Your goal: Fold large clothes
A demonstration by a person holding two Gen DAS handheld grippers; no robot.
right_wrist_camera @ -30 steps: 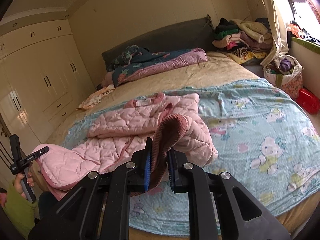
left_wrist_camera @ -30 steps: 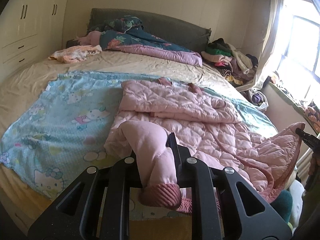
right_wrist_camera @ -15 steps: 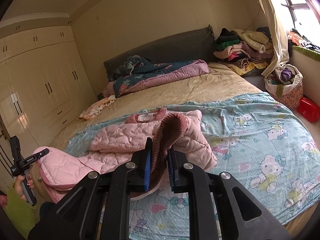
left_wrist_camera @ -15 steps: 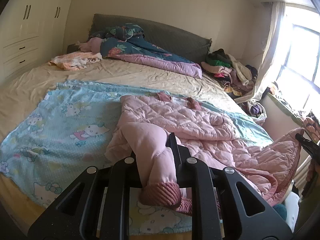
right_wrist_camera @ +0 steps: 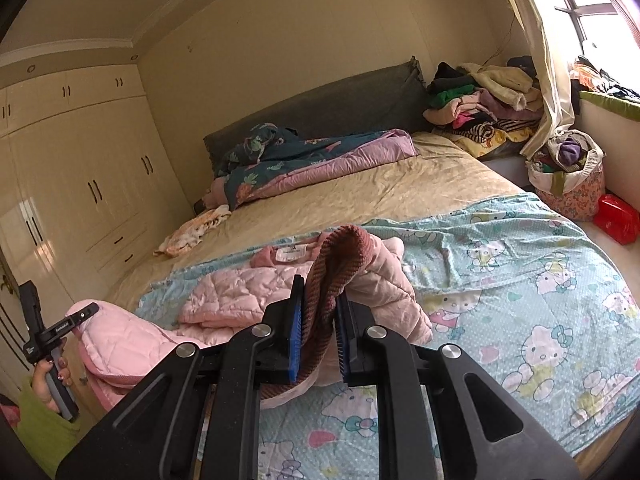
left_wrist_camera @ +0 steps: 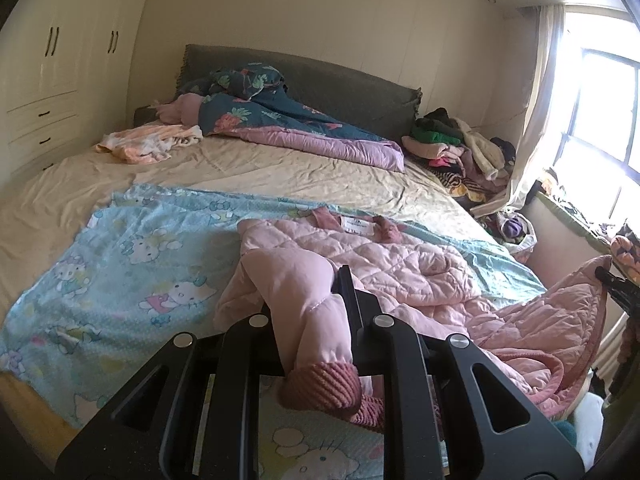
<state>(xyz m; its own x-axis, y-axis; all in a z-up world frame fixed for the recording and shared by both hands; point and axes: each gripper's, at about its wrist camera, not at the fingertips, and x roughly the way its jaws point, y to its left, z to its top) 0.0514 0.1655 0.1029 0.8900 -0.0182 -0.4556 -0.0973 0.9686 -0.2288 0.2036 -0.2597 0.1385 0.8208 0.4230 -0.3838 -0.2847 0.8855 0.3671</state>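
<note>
A pink quilted jacket (left_wrist_camera: 400, 264) lies on a blue Hello Kitty sheet (left_wrist_camera: 132, 264) at the foot of the bed. My left gripper (left_wrist_camera: 316, 300) is shut on one sleeve just above its dark pink ribbed cuff (left_wrist_camera: 324, 390). My right gripper (right_wrist_camera: 318, 308) is shut on the other sleeve at its ribbed cuff (right_wrist_camera: 336, 256) and holds it above the sheet (right_wrist_camera: 540, 300). The jacket body (right_wrist_camera: 240, 296) lies between them, collar toward the headboard. The right gripper also shows at the right edge of the left wrist view (left_wrist_camera: 618, 284), and the left gripper at the left of the right wrist view (right_wrist_camera: 60, 328).
A floral duvet (left_wrist_camera: 288, 120) lies bunched by the grey headboard (left_wrist_camera: 320, 84). A small peach garment (left_wrist_camera: 148, 144) lies on the beige sheet. A clothes pile (right_wrist_camera: 484, 100) and a full laundry bag (right_wrist_camera: 568, 172) stand by the window. Wardrobes (right_wrist_camera: 72, 168) line the left wall.
Both grippers have lifted and drawn back from the bed with the sleeves still held. More of the far wall and ceiling shows in both views.
</note>
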